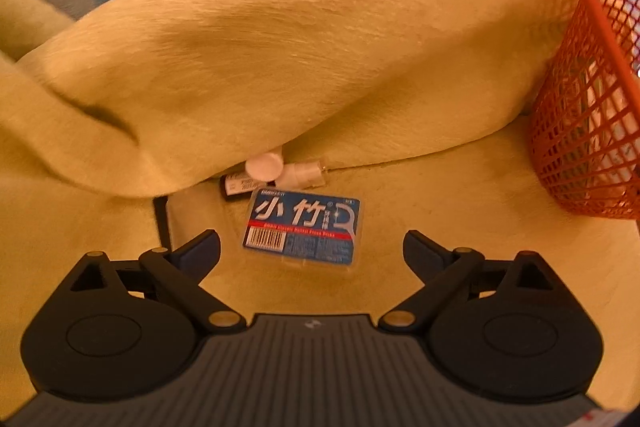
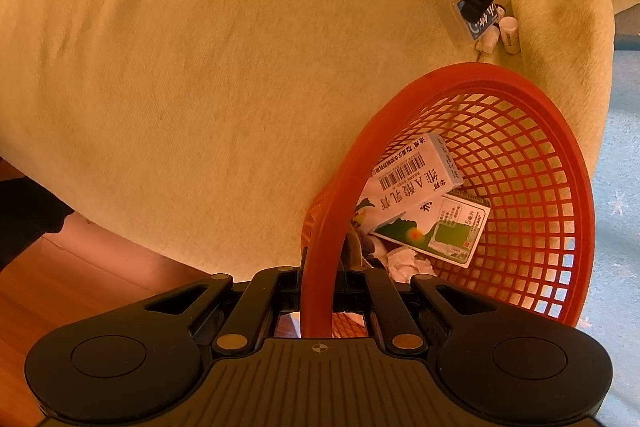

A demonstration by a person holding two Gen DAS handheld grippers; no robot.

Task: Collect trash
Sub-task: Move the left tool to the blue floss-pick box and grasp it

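Fingers of the left gripper (image 1: 312, 247) stand wide apart and hold nothing, hovering above the yellow-green sofa seat (image 1: 460, 211). Straight ahead of them, just past the fingertips and roughly centred in the gap, lies the flat blue dental floss pick box (image 1: 302, 229), label up. Its long axis runs across the line of the fingers, tilted a little, so the jaws would have to span its length or turn to take the short side. Just beyond the box, at the crease under the folded cushion (image 1: 280, 67), lie a small white-capped tube (image 1: 250, 175) and a small white vial (image 1: 305, 174), touching or nearly touching each other.

Further right, at the seat's edge, stands the orange mesh wastebasket (image 2: 520, 147). The right gripper (image 2: 318, 291) is clamped on its rim. Inside lie a white medicine carton (image 2: 416, 171), a green-and-white carton (image 2: 440, 231) and crumpled tissue (image 2: 408, 263).

The left gripper is clearly the nearer one to the box; the basket sits well apart to its right.
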